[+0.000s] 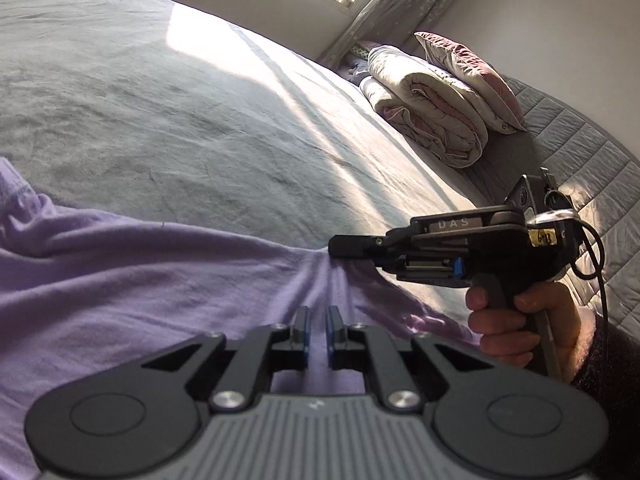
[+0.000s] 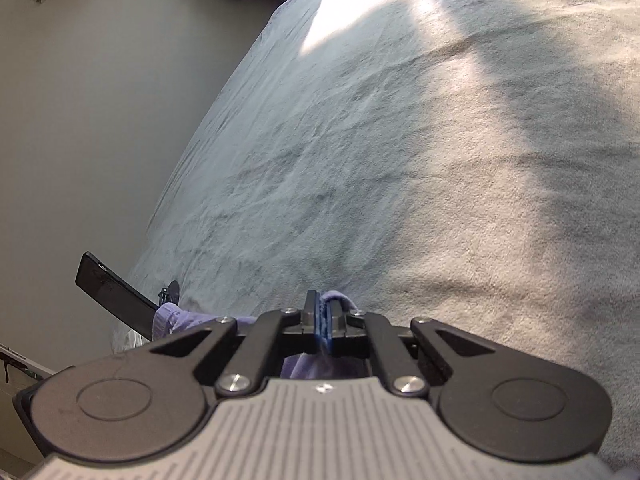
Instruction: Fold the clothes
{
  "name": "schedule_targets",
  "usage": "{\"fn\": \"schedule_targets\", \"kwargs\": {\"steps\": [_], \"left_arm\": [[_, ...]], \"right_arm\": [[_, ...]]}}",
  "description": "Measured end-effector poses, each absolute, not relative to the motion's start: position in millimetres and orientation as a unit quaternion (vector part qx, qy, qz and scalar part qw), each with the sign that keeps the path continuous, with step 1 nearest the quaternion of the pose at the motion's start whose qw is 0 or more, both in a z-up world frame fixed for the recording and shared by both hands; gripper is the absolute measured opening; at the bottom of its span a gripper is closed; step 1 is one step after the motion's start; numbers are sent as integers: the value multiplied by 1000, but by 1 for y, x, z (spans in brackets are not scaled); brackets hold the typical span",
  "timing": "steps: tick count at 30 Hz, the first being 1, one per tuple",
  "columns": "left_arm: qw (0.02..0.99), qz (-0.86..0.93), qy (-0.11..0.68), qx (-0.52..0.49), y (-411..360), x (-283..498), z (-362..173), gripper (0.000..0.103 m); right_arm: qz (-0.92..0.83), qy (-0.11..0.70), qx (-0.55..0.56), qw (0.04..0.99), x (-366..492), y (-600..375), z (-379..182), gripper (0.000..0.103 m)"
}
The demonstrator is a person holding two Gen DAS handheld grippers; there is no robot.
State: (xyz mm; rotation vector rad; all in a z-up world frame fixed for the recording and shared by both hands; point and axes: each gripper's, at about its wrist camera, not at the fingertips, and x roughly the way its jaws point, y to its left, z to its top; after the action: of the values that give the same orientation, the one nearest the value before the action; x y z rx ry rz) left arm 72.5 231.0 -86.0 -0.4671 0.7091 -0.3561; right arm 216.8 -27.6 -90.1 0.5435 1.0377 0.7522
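From the left wrist, a lilac garment (image 1: 132, 280) of soft, thin jersey lies across the near part of a bed covered by a grey sheet (image 1: 168, 120), matte and finely creased, with a hard patch of sun falling on it. The left gripper (image 1: 317, 330) hangs just above the cloth, its blue-padded jaws parted by a narrow slot through which purple shows; the pads do not appear to press on anything, so I read it as barely open and empty-handed. To the right, the right gripper (image 1: 340, 246), held by a hand (image 1: 516, 328) on its pistol handle, has its black tip at an edge of the garment, and the fabric radiates in tight gathers from that point. A rolled quilt (image 1: 428, 108) and a pillow (image 1: 468, 76) sit well apart at the bed's far end.

From the right wrist, the right gripper (image 2: 325, 322) has its jaws closed together on a thin bunch of the lilac garment (image 2: 176, 316), which pokes out above the pads and hangs below them.

Judging by this, the step in hand is securing a corner or hem before a fold. The next move likely calls for the left gripper to take its own pinch, then both to lift evenly; the jersey looks limp and will sag and slip if gripped thinly
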Motion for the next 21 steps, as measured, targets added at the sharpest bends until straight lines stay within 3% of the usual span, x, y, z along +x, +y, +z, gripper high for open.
{"fn": "schedule_targets", "kwargs": {"steps": [1,9,12,14,21], "left_arm": [[900,-156,337,-230,238,73,-84,11],[909,-66,319,-262,274,68,-84,12],[920,-50,310,-236,272,60,-81,13],[929,-36,300,-212,271,55,-78,19],[938,-7,281,-203,281,49,-74,22]], "right_arm": [[351,479,242,767,216,-27,-86,12],[343,480,208,780,207,-31,-71,14],[333,474,208,788,206,-36,-68,21],[323,466,210,797,203,-40,-66,44],[308,420,128,844,179,-21,-61,45]]}}
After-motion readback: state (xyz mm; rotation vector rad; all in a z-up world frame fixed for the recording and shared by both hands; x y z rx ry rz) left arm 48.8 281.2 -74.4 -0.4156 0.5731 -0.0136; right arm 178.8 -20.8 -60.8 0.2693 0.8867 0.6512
